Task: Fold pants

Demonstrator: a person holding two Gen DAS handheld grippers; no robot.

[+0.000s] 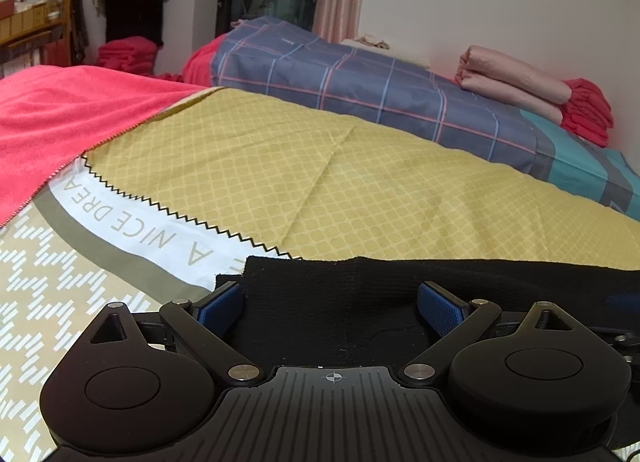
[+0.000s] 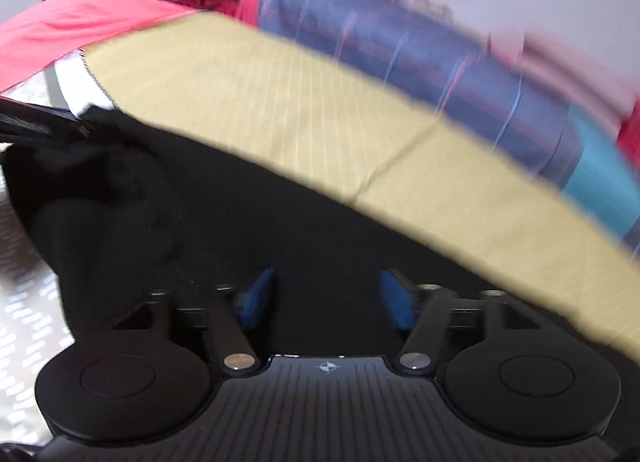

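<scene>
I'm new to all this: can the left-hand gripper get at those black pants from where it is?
Probably yes. The left gripper has its blue pads apart with the black pants lying right between and ahead of them on the yellow sheet; nothing blocks it.

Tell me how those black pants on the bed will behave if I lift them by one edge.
The black pants will probably droop: they lie limp and bunch into soft folds in the right wrist view. Probably not slippery, since the cloth looks matte and knit-like. They should drag rather than slide cleanly over the yellow sheet.
</scene>
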